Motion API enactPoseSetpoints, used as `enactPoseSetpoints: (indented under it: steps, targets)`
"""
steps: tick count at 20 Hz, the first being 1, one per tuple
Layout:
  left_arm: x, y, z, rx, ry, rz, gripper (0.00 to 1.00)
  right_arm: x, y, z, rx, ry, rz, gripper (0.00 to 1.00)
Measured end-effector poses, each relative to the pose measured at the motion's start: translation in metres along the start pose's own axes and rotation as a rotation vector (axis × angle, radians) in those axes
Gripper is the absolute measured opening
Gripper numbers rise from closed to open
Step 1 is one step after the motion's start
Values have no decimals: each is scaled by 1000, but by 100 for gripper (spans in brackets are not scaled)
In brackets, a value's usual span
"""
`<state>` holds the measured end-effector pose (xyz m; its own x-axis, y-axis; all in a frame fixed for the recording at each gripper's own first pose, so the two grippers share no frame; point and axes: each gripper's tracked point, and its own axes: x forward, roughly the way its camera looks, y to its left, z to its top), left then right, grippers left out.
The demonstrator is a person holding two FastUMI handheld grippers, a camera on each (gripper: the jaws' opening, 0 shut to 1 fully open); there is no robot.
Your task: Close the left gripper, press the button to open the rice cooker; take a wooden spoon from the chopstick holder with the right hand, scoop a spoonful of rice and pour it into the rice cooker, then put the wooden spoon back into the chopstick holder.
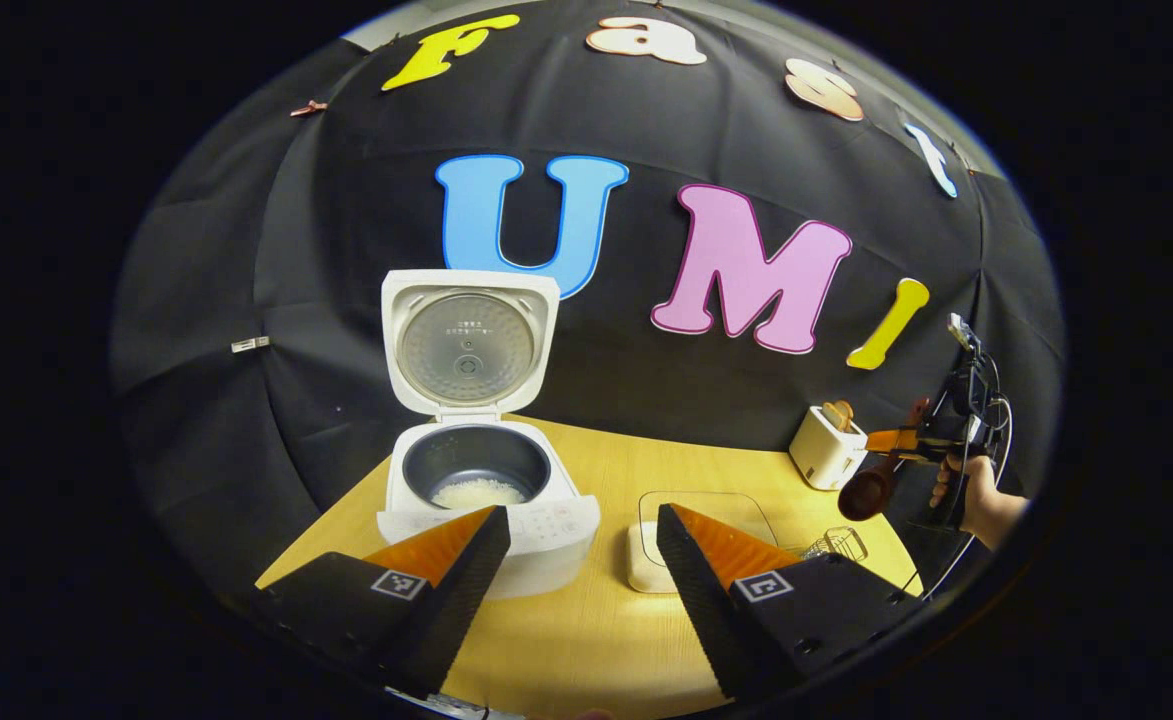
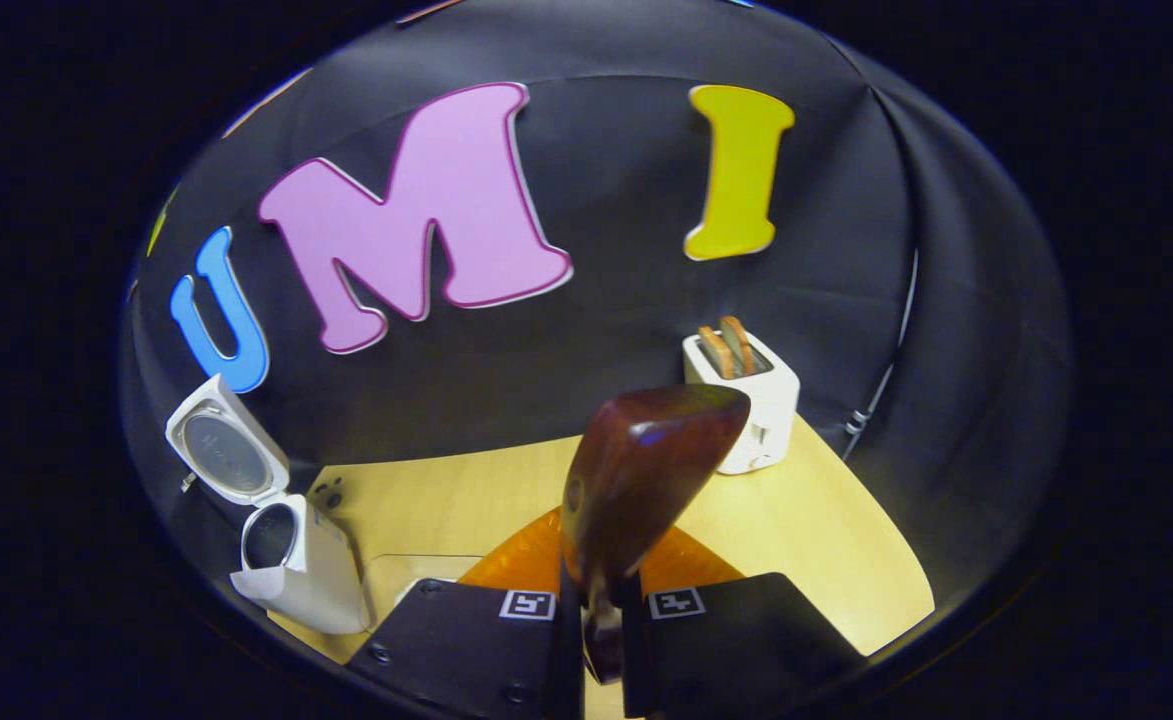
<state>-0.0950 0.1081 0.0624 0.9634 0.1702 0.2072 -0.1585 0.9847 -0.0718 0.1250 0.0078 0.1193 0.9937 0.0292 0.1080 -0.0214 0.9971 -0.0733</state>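
- Left gripper (image 1: pixel 578 560): two wedge-shaped fingers (image 1: pixel 446 590) with ribbed inner faces, each bearing a square black-and-white marker.
- Right gripper (image 2: pixel 601 640): dark body plates with screws, matching square markers, thin cables trailing beside the hand (image 1: pixel 981 500).

The white rice cooker (image 1: pixel 491 500) has its lid (image 1: pixel 468 342) upright at the back, leaving its pot reachable from above; right of it, a clear-lidded box (image 1: pixel 708 545) and wire holder (image 1: pixel 836 545) crowd the yellow wooden table (image 1: pixel 596 640).

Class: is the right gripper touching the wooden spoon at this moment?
Touching. In the right gripper view, the right gripper has both fingers pressed against the wooden spoon handle, no gap either side.
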Motion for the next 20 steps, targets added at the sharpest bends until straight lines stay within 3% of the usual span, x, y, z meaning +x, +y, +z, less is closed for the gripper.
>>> enactPoseSetpoints:
  steps: [4, 9, 15, 16, 17, 20]
  targets:
    - [0, 16, 10, -12, -16, 3, 96, 16, 65, -19, -39, 16, 78, 19]
    - [4, 36, 15, 1, -13, 19, 95, 45, 112, -58, -98, 24, 103, 19]
    - [12, 60, 5, 3, 32, 16, 96, 78, 125, -127, -116, 72, 26, 19]
    - [11, 65, 0, 2, 38, 20, 92, 82, 127, -135, -116, 72, 19, 19]
    - [10, 69, -3, 0, 48, 22, 96, 87, 127, -143, -115, 79, 9, 19]
    - [9, 81, -19, -4, 84, 22, 96, 95, 133, -162, -95, 90, -1, 19]
